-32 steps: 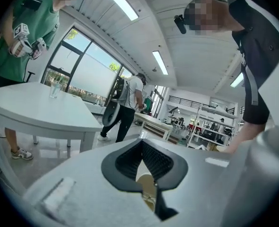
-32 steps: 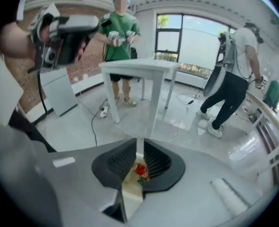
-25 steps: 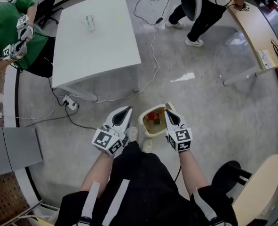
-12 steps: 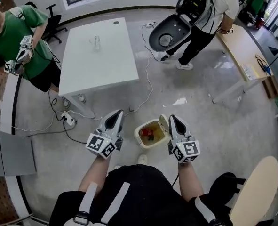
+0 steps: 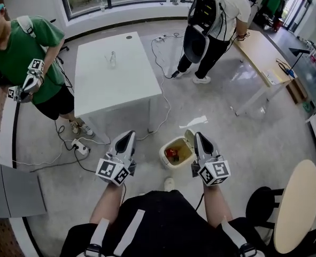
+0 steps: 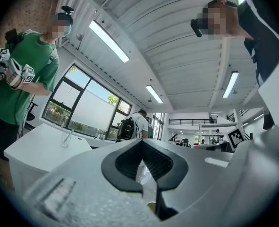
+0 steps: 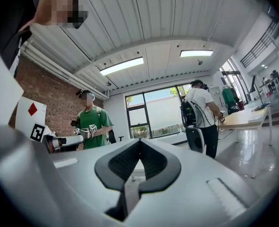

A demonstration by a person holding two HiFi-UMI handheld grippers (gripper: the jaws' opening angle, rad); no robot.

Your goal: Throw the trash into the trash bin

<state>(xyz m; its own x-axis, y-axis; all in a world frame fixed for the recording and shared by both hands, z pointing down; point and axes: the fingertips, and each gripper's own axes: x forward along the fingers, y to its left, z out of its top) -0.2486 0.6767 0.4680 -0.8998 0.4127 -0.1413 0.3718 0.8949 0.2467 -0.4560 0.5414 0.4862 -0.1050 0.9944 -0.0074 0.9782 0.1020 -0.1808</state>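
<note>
Over on the left a person in a green shirt (image 5: 27, 50) stands beside the white counter (image 5: 117, 87), holding their own pair of tools (image 5: 30, 80). A small clear glass vessel (image 5: 113, 59) stands upright on the far half of the counter, and a power strip (image 5: 82, 148) lies on the floor (image 5: 238, 138) near its front corner.

Closer in, the left tool (image 5: 129, 136) is held out in front of the wearer, well above the floor. Its jaws are pressed together with nothing between them, as its own view (image 6: 140, 141) shows.

Between the two tools, down on the floor, sits the trash bin (image 5: 164, 156) with its lid (image 5: 190, 136) tipped open. The trash (image 5: 171, 153), something red, lies inside it.

The right tool (image 5: 199, 136) hangs just right of the bin, its jaws likewise fully closed and empty (image 7: 140, 141).

Farther back a person in a white shirt (image 5: 222, 7) with a backpack stands facing away.
</note>
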